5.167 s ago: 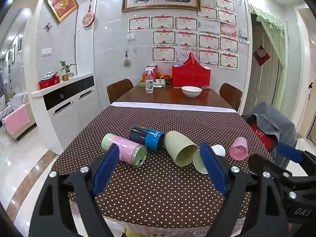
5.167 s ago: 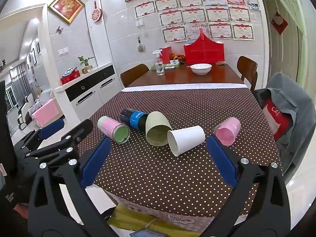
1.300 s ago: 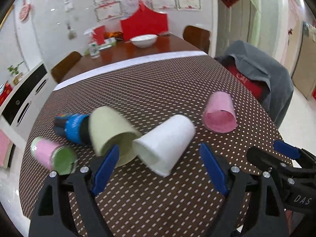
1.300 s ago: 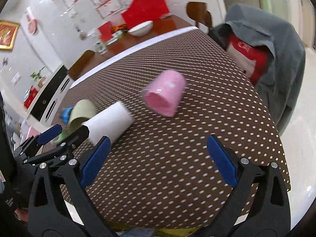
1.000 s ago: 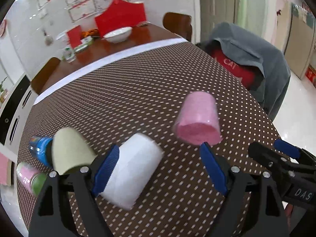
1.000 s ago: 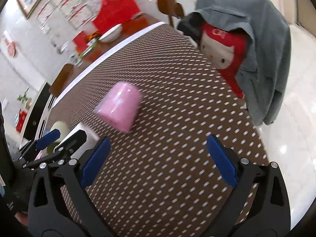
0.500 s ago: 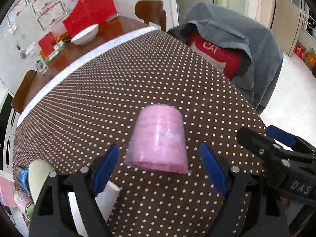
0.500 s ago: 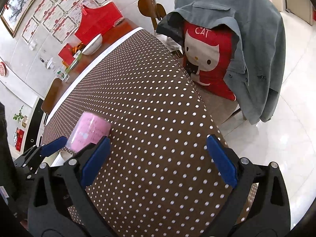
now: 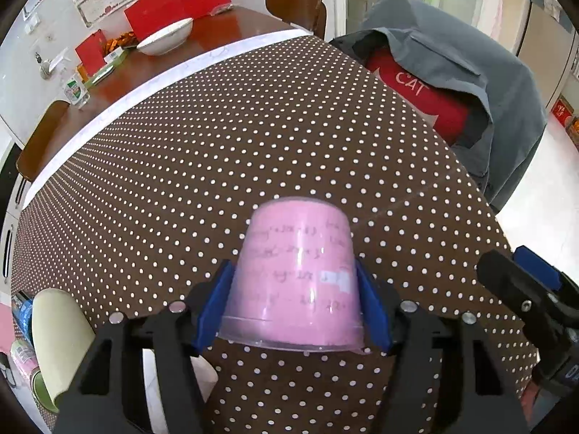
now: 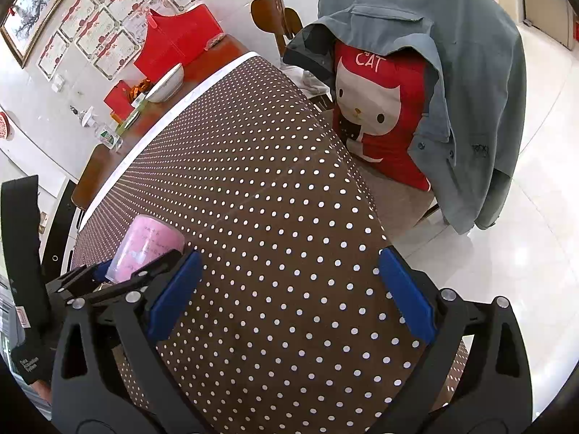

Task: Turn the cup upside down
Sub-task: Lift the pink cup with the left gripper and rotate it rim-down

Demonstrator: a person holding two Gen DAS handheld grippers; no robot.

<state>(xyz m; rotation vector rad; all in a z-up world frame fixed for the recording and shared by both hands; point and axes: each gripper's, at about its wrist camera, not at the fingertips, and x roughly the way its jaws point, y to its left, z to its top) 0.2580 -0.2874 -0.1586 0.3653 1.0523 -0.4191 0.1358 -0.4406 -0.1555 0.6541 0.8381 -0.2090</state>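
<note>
A pink plastic cup (image 9: 300,271) lies on its side on the brown dotted tablecloth (image 9: 231,152), its open mouth towards the camera. My left gripper (image 9: 295,305) is shut on the pink cup, one blue pad on each side near the rim. The cup also shows in the right wrist view (image 10: 148,246), with the left gripper around it. My right gripper (image 10: 289,302) is open and empty over the table's right edge, to the right of the cup.
A pale green cup (image 9: 59,336), a white cup (image 9: 159,387) and a pink-green can (image 9: 23,358) lie at the lower left. A chair with a grey jacket and red cat cushion (image 10: 405,101) stands by the table's right edge. A white bowl (image 9: 164,36) sits at the far end.
My left gripper has moved onto the pink cup and closed on it. My right gripper has swung right, towards the table edge and the chair.
</note>
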